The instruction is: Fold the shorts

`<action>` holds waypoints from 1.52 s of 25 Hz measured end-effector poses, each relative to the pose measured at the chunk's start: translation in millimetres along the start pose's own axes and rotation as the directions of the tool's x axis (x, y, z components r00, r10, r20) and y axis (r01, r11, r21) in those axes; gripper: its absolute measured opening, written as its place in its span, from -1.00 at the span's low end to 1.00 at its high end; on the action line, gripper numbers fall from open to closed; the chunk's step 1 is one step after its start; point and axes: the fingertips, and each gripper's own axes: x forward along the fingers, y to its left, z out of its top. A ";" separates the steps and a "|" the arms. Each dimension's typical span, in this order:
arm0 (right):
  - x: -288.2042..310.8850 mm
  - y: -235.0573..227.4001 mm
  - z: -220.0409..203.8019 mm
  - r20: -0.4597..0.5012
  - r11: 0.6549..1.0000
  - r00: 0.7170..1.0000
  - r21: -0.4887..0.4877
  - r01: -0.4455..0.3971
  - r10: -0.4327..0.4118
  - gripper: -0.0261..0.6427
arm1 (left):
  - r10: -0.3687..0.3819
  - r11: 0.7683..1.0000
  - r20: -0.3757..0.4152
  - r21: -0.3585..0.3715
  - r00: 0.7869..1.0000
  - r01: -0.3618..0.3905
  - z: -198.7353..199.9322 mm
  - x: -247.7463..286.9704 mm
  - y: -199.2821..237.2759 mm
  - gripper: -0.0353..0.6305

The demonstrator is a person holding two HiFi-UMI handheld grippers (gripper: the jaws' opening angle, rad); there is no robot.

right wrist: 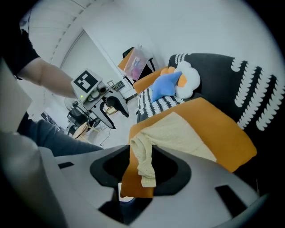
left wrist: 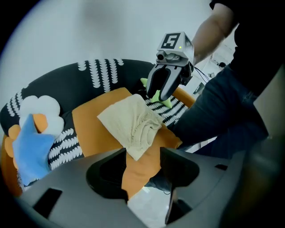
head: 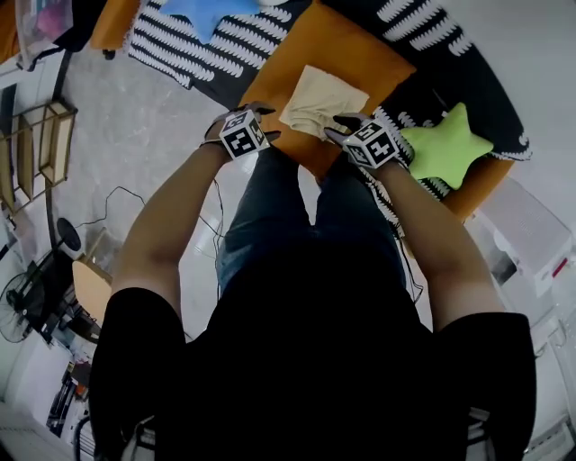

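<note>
The cream shorts [head: 322, 101] lie folded into a small rectangle on an orange cushion [head: 337, 40] in front of my knees. My left gripper [head: 256, 112] hovers over the cushion's near left edge, its jaws apart and nothing between them; in the left gripper view only the shorts [left wrist: 133, 122] and the cushion [left wrist: 89, 129] show past it [left wrist: 142, 168]. My right gripper [head: 340, 126] hangs over the shorts' near right corner. In the right gripper view the bunched waistband [right wrist: 142, 156] shows in the gap of that gripper [right wrist: 141, 168], lying slack on the cushion's edge, and the pads do not press it.
The cushion lies on a black seat with white patterns [head: 225, 45]. A green star pillow [head: 445, 144] is at the right, a blue star pillow [head: 207, 11] and a white cloud pillow [left wrist: 40, 111] farther back. A wooden rack [head: 36, 144], a fan [head: 27, 306] and cables are on the floor at left.
</note>
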 end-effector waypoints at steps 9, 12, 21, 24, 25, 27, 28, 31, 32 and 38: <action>-84.8 -9.6 84.4 0.152 0.997 0.987 -0.034 0.066 -0.060 -0.44 | 0.106 0.984 0.147 -0.157 0.984 -0.083 45.2 -72.0 -1.1 -0.13; -116.6 -5.3 108.8 0.197 0.994 0.977 -0.056 0.097 -0.084 -0.45 | 0.144 0.977 0.190 -0.186 0.971 -0.109 64.2 -101.0 -1.7 -0.14; -208.8 17.8 155.6 0.308 0.980 0.938 -0.063 0.189 -0.161 -0.46 | 0.237 0.951 0.367 -0.278 0.900 -0.138 133.2 -195.7 -5.4 -0.16; -235.8 22.3 165.4 0.341 0.975 0.920 -0.046 0.219 -0.191 -0.47 | 0.269 0.945 0.412 -0.288 0.871 -0.156 151.8 -222.2 -3.2 -0.16; -244.2 22.6 169.6 0.351 0.972 0.915 -0.044 0.229 -0.200 -0.48 | 0.279 0.942 0.432 -0.299 0.858 -0.156 158.2 -232.1 -1.0 -0.16; -262.6 22.9 180.4 0.376 0.968 0.901 -0.032 0.248 -0.218 -0.49 | 0.303 0.934 0.473 -0.322 0.828 -0.158 170.6 -254.1 3.5 -0.16; -272.6 23.5 186.0 0.391 0.967 0.892 -0.017 0.253 -0.227 -0.50 | 0.316 0.929 0.491 -0.333 0.812 -0.160 175.9 -265.6 5.0 -0.17; -301.4 24.7 200.2 0.441 0.964 0.861 0.040 0.263 -0.253 -0.51 | 0.351 0.914 0.544 -0.375 0.762 -0.154 189.2 -297.7 9.7 -0.18; -309.6 23.8 202.9 0.456 0.962 0.850 0.053 0.268 -0.262 -0.51 | 0.361 0.909 0.560 -0.390 0.746 -0.148 192.8 -306.1 12.1 -0.18; -351.2 21.1 211.3 0.520 0.950 0.797 0.106 0.294 -0.305 -0.51 | 0.418 0.886 0.629 -0.440 0.655 -0.143 204.1 -355.1 29.1 -0.18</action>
